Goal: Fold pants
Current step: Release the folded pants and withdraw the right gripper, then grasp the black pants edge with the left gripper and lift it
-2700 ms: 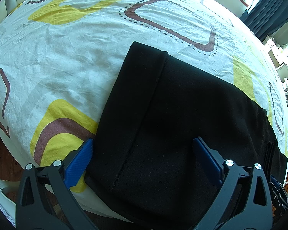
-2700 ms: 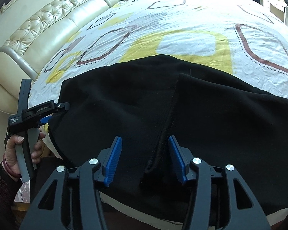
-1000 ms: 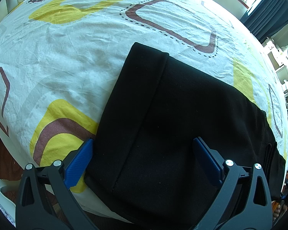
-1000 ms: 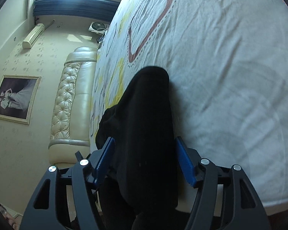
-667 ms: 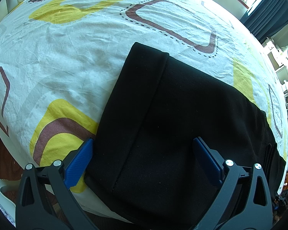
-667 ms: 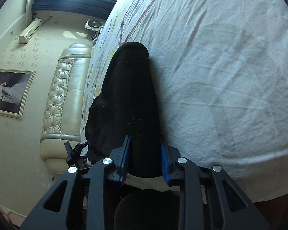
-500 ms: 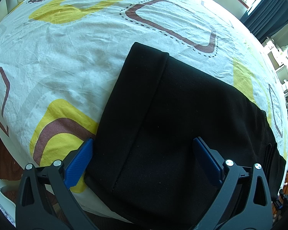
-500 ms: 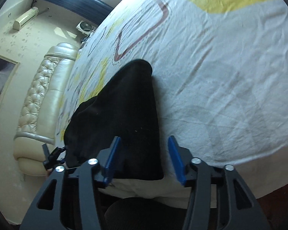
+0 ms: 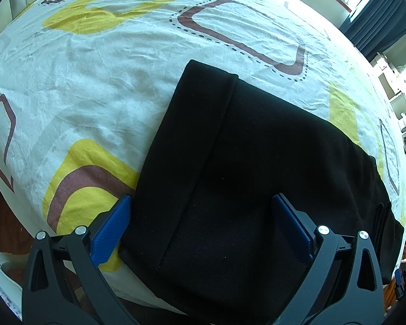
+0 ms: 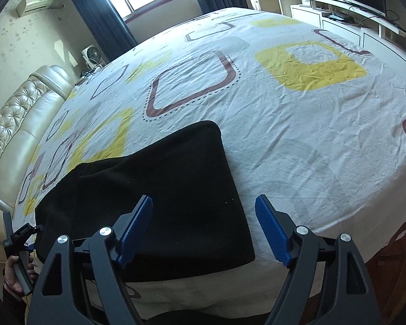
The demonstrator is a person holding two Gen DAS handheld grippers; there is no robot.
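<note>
The black pants (image 9: 243, 168) lie folded flat on the bed near its front edge, and show in the right wrist view (image 10: 162, 197) too. My left gripper (image 9: 203, 224) is open, its blue pads (image 9: 113, 227) straddling the near end of the pants just above the fabric. My right gripper (image 10: 203, 224) is open and empty, hovering over the pants' right end. The left gripper also shows small at the far left of the right wrist view (image 10: 21, 235), held in a hand.
The bed sheet (image 10: 297, 124) is white with yellow and brown square patterns. A cream tufted headboard (image 10: 10, 124) stands at the left. White cabinets with a TV (image 10: 349, 8) line the far right. Wooden floor (image 10: 392, 246) lies beyond the bed edge.
My right gripper closed on the pants' folded end, then opened and let go; it has pulled back and levelled out. The left gripper has not moved.
</note>
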